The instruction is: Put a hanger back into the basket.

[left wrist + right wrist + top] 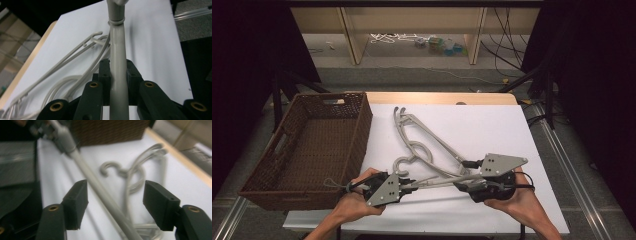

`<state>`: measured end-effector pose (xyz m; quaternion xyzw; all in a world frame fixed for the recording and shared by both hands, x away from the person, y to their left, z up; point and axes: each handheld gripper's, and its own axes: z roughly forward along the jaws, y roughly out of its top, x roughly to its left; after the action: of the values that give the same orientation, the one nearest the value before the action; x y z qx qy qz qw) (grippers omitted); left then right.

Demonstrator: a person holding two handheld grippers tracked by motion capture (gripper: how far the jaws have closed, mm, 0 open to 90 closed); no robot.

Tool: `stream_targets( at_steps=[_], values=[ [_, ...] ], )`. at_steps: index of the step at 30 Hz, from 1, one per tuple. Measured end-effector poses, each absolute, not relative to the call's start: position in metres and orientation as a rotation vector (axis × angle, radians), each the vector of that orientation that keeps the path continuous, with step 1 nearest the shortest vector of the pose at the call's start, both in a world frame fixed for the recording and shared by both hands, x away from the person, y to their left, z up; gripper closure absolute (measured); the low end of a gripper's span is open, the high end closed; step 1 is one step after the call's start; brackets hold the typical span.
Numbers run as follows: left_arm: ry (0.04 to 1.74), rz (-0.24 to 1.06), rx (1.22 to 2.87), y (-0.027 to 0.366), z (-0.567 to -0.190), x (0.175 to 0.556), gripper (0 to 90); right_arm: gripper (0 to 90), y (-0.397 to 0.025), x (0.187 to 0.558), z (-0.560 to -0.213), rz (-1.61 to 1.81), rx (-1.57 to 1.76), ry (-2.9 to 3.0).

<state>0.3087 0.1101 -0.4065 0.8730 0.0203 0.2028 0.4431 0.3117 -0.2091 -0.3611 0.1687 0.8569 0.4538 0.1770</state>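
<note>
Here the left gripper (117, 75) clamps a grey hanger arm (117, 50); the right gripper (115, 205) stands open around it. Tangled hangers (422, 145) could drag along if lifted.

High view: fixed overhead camera facing forward and down across the whole worktop (492, 125). Both gripper views: close, low cameras looking along their tongs. All three share the grey hangers (422, 150) (75, 57) (130, 177) at centre.

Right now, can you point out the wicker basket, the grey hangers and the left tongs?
wicker basket (362, 107), high view, right rim.
grey hangers (414, 150), high view, curled hook.
left tongs (118, 71), left gripper view, between the tips, shut on a hanger bar.
</note>
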Motion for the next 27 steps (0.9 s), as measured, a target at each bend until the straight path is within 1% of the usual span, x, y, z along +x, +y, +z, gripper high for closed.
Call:
stream_targets(
  at_steps=[2, 7, 8, 9, 11, 12, 16, 17, 24, 27],
  values=[
    [0.113, 0.49, 2.168, 0.112, -0.405, 0.311, 79.1, 34.6, -0.213, 0.312, -0.358, 1.312, 0.513, 2.378],
    [0.286, 0.386, 2.141, 0.117, -0.4, 0.317, 79.1, 34.8, -0.214, 0.309, -0.359, 1.308, 0.537, 2.366],
    [0.286, 0.386, 2.141, 0.117, -0.4, 0.317, 79.1, 34.8, -0.213, 0.308, -0.36, 1.305, 0.534, 2.369],
    [0.346, 0.347, 2.134, 0.119, -0.398, 0.319, 79.1, 34.8, -0.212, 0.307, -0.36, 1.306, 0.532, 2.376],
    [0.363, 0.345, 2.137, 0.121, -0.397, 0.32, 79.1, 34.9, -0.211, 0.306, -0.362, 1.304, 0.528, 2.381],
    [0.41, 0.331, 2.134, 0.124, -0.394, 0.323, 79.1, 34.8, -0.211, 0.305, -0.361, 1.302, 0.529, 2.387],
    [0.468, 0.293, 2.098, 0.127, -0.392, 0.326, 79.1, 34.6, -0.21, 0.302, -0.361, 1.319, 0.533, 2.372],
    [0.507, 0.265, 2.091, 0.131, -0.389, 0.329, 79.1, 33.4, -0.21, 0.3, -0.362, 1.331, 0.546, 2.357],
    [0.618, 0.195, 1.987, 0.146, -0.381, 0.332, 79.2, 27.7, -0.212, 0.297, -0.373, 1.377, 0.629, 2.321],
    [0.644, 0.201, 1.963, 0.154, -0.377, 0.333, 79.2, 24.4, -0.214, 0.296, -0.38, 1.395, 0.667, 2.29]
  ],
)
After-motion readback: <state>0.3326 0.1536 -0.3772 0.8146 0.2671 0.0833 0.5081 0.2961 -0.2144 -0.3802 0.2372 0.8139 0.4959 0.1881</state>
